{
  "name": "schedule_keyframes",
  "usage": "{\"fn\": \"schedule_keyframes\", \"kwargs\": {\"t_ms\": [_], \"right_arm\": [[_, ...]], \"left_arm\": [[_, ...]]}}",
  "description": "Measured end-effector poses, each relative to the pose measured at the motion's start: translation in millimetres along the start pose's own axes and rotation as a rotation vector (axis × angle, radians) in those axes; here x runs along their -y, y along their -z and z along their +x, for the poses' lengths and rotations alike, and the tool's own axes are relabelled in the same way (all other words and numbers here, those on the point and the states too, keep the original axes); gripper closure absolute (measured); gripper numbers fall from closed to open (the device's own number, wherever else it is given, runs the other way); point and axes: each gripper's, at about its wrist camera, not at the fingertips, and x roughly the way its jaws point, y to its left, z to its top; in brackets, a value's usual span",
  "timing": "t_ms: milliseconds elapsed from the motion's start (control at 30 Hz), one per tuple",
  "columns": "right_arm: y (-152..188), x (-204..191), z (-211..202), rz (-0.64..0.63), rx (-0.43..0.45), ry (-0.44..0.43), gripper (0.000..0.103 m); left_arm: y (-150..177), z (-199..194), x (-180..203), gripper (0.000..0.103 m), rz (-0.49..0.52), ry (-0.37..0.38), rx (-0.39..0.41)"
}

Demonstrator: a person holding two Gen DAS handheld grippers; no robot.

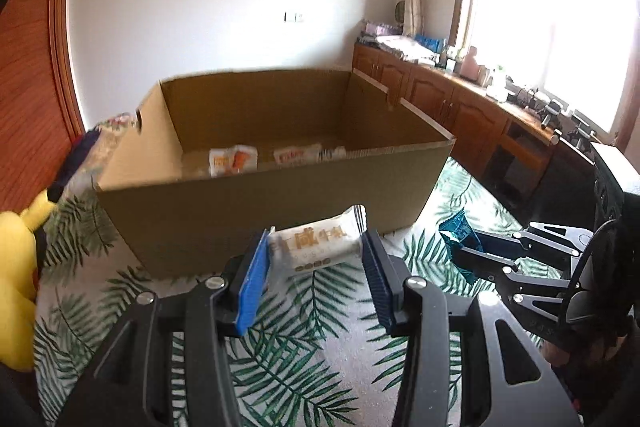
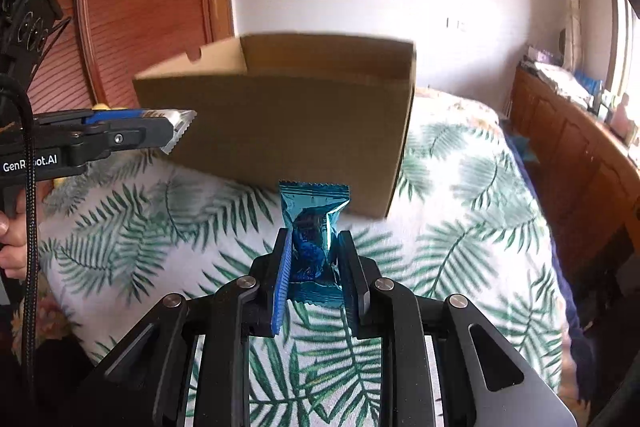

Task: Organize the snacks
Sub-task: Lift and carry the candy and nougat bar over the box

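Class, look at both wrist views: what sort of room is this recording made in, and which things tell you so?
Probably a bedroom in a home. A soft surface under a palm-leaf printed cover looks like a bed, low wooden cabinets run along the wall under a curtained window, and a yellow plush toy lies beside it.

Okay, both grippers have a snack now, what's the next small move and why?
Probably carry the left gripper forward over the near wall of the cardboard box and release its white snack packet there. Similar packets already lie inside, and the right gripper is shut on the blue packet, farther back.
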Motion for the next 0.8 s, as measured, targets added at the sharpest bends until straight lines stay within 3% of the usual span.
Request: {"fn": "schedule_keyframes", "kwargs": {"t_ms": [333,800], "right_arm": [[-52.1,-15.3,-26.6,-0.074,0.096,0.002,0.082],[-103.3,-21.2,-22.0,-0.116,0.161,0.008,0.082]], "left_arm": [[-38.9,-33.8,-13.9,0.058,0.033,0.002,0.087],[-75.9,-30.1,-27.3,0.058,0.06,-0.002,0.131]]}}
